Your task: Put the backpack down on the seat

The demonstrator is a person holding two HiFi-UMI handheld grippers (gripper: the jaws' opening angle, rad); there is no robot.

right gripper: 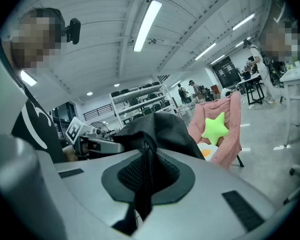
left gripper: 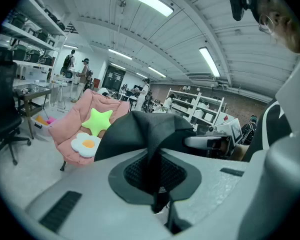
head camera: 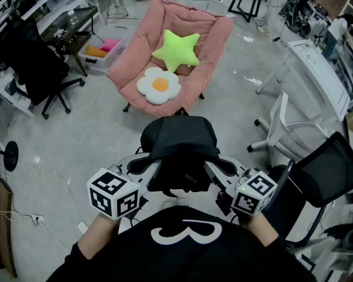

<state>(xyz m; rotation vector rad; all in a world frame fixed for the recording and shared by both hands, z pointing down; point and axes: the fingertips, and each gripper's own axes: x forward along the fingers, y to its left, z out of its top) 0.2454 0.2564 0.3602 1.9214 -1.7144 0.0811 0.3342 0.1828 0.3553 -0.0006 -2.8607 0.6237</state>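
A black backpack [head camera: 179, 148] hangs in front of me, held up between both grippers above the floor. My left gripper [head camera: 157, 170] is shut on a fold of its fabric [left gripper: 156, 176] at the left side. My right gripper [head camera: 208, 170] is shut on a fold [right gripper: 142, 184] at the right side. The seat, a pink folding lounge chair [head camera: 135, 46], stands a little way ahead on the floor. A green star cushion [head camera: 176, 49] and a white fried-egg cushion [head camera: 159, 84] lie on it. The pink chair [left gripper: 70, 119] also shows beyond the backpack in the left gripper view, and the pink chair [right gripper: 230, 116] in the right gripper view.
A black office chair [head camera: 35, 63] stands at the left, another black office chair [head camera: 323, 169] close at my right, with a white chair [head camera: 282, 128] beyond it. A clear storage bin [head camera: 103, 49] sits left of the pink chair. A white desk [head camera: 320, 75] lines the right side.
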